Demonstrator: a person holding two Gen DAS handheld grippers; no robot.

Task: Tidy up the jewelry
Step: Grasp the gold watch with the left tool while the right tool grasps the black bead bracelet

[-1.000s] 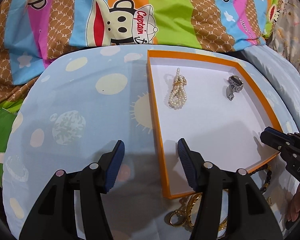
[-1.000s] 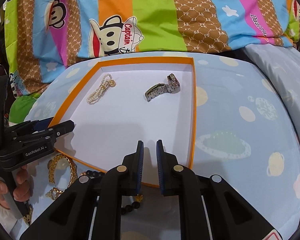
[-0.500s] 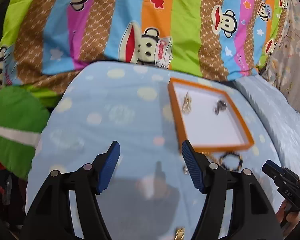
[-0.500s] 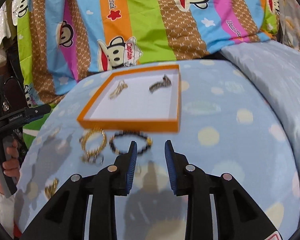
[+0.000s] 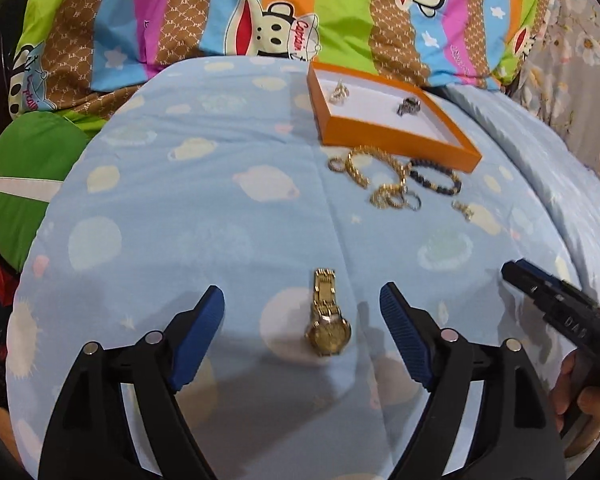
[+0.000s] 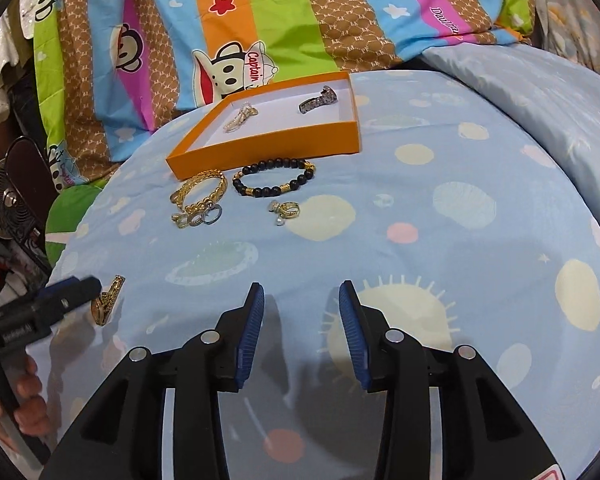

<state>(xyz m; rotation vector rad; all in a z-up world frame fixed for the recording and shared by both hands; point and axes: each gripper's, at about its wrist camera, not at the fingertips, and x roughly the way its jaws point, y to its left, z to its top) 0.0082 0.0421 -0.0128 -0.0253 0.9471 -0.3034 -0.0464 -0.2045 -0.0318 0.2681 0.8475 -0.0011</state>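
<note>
Light-blue bedsheet (image 6: 440,240) with pale planet and sun prints carries everything; a striped cartoon-monkey blanket (image 6: 284,20) is bunched along its far edge.

Gold wristwatch (image 5: 327,320) lies flat on the sheet near the near edge, strap pointing away, directly between the blue pads of the left gripper (image 5: 302,304). Pads stand well apart and clear of the watch on both sides; these jaws have just been opening and grip nothing.

Right gripper (image 6: 301,300): jaws partly open, also just been opening, only bare sheet between them. A hand (image 5: 580,396) holds its handle, seen at the right of the left wrist view.

Orange tray (image 6: 268,148) with white floor sits towards the far edge. Inside: pearl bracelet (image 6: 240,114) on the left, silver watch (image 6: 318,100) on the right, apart from each other.

Just in front of the tray's near wall, on the sheet: gold chain bracelet (image 6: 200,192), a cluster of rings (image 6: 198,218) touching it, black bead bracelet (image 6: 274,178) beside it, and a small gold earring with a pearl (image 6: 286,212) a little nearer.

A green cushion (image 5: 28,176) lies off the sheet's left edge.
</note>
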